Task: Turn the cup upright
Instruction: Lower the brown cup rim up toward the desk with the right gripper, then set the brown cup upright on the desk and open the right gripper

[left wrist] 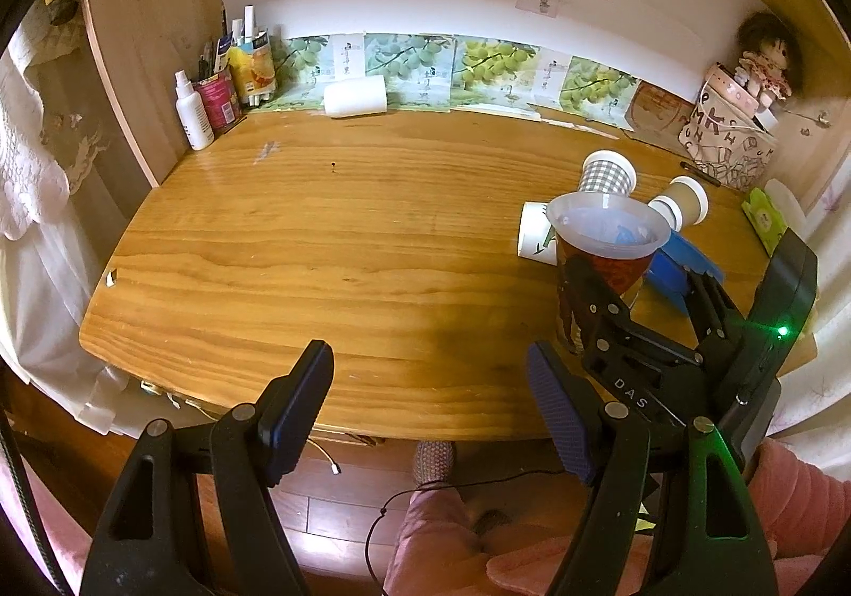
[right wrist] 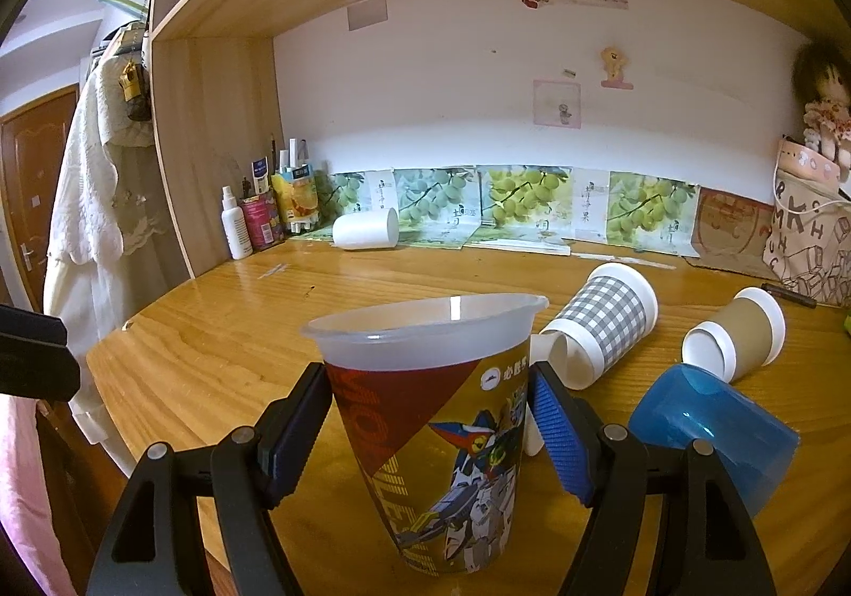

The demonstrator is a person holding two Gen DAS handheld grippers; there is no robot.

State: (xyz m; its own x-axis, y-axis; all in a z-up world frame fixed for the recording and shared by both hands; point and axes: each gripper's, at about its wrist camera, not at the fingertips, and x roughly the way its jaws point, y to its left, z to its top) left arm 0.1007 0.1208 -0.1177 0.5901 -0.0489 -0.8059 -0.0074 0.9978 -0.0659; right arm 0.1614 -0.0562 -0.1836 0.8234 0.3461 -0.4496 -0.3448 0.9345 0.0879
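Observation:
A printed plastic cup (right wrist: 441, 442) with a robot picture stands upright, mouth up, near the desk's front edge. My right gripper (right wrist: 431, 431) is shut on its sides, one pad on each side. The same cup (left wrist: 606, 245) and the right gripper around it show in the left wrist view at right. My left gripper (left wrist: 431, 410) is open and empty over the front edge of the desk, left of the cup. Behind the cup lie a grey checked paper cup (right wrist: 606, 319), a brown paper cup (right wrist: 739, 335), a blue plastic cup (right wrist: 712, 431) and a white cup (left wrist: 534, 237), all on their sides.
A white cup (right wrist: 367, 229) lies on its side at the back by the fruit-print cartons (right wrist: 505, 202). Bottles and a pen holder (right wrist: 260, 218) stand at back left by the wooden side panel. A printed bag (right wrist: 808, 234) with a doll sits at back right.

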